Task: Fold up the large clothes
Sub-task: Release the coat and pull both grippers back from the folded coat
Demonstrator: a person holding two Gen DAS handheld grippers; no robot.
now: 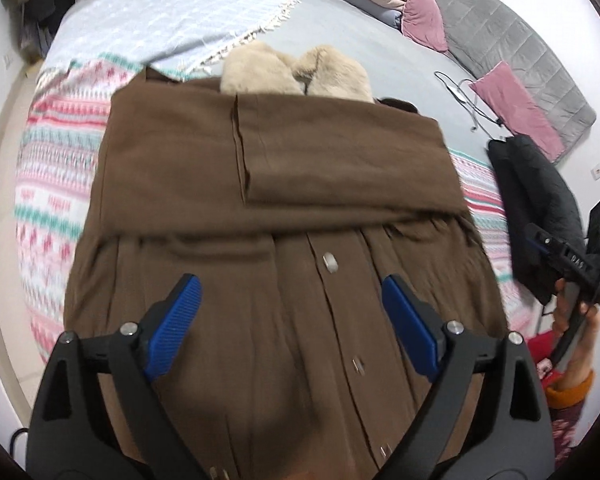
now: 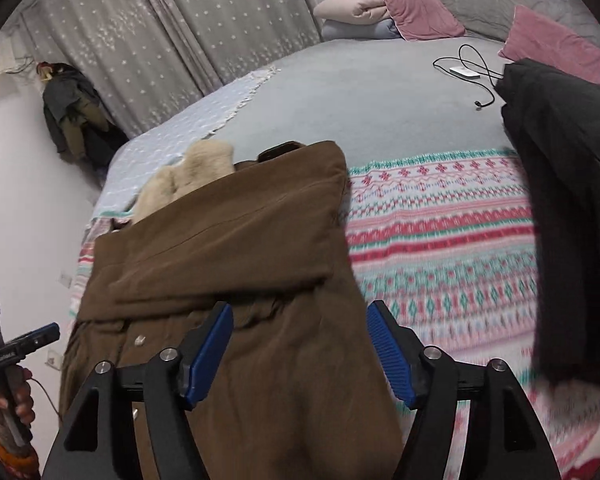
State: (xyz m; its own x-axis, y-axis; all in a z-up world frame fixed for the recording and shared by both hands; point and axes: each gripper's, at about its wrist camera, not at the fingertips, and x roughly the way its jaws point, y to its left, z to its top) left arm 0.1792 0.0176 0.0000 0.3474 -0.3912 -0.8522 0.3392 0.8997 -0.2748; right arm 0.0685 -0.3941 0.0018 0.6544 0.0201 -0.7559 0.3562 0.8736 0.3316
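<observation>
A large brown coat (image 1: 260,184) with a cream fur collar (image 1: 296,70) lies on the bed, its sleeves folded across the chest and its buttoned front (image 1: 331,262) facing up. My left gripper (image 1: 290,300) is open and empty, hovering above the coat's lower half. The coat also shows in the right wrist view (image 2: 236,240). My right gripper (image 2: 300,320) is open and empty above the coat's right edge. The right gripper's body shows at the right edge of the left wrist view (image 1: 568,268), and the left one at the left edge of the right wrist view (image 2: 16,352).
A patterned pink and teal blanket (image 2: 440,232) lies under the coat on the grey bed (image 2: 372,104). A black jacket (image 2: 568,208) lies at the right. Pink pillows (image 1: 424,12), a folded quilt (image 2: 352,8) and a white charger with its cable (image 2: 466,72) lie further back. Curtains (image 2: 160,28) hang behind.
</observation>
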